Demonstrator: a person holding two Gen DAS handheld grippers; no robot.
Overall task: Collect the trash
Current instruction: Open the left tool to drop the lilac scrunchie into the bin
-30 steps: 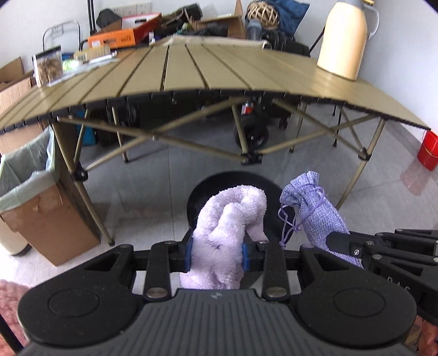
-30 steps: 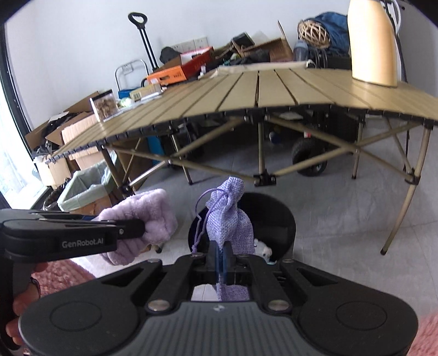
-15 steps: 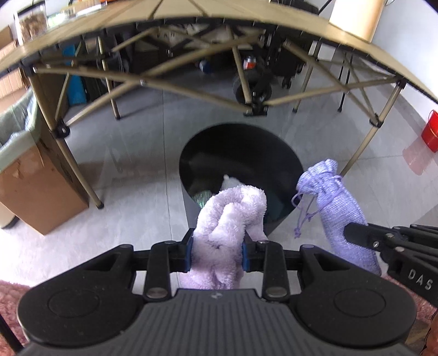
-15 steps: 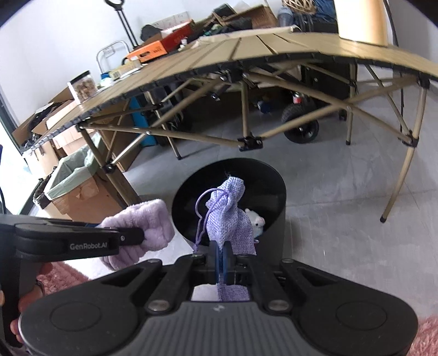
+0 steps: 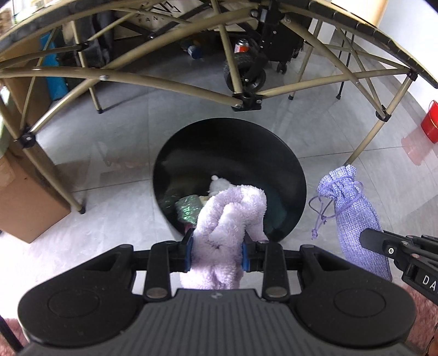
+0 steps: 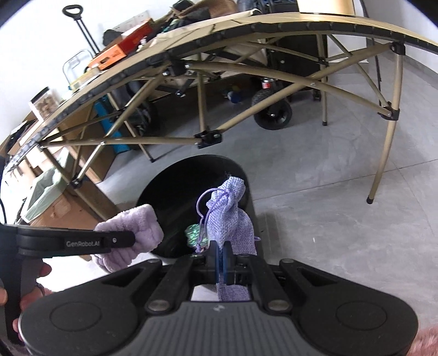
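Over the black bin (image 5: pixel 297 175), the left tool (image 5: pixel 216 253) grips a fluffy lilac cloth (image 5: pixel 227 219); the right tool (image 6: pixel 221 263) pinches a purple drawstring pouch (image 6: pixel 228 213).

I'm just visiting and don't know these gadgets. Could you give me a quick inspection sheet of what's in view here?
Surface: grey tiled floor; pink rug at the near edge.
Job's things: black bin open, already holding a white plush and a shiny green wrapper; fluffy lilac cloth; lilac drawstring pouch.
Clutter: lined cardboard box, wheeled cart, red bucket.
Grippers: left gripper jaws clamped on the cloth over the bin's near rim; right gripper jaws shut on the pouch, above the bin.
Cables: nothing seen.
Surroundings: folding table overhead, boxes along the wall.
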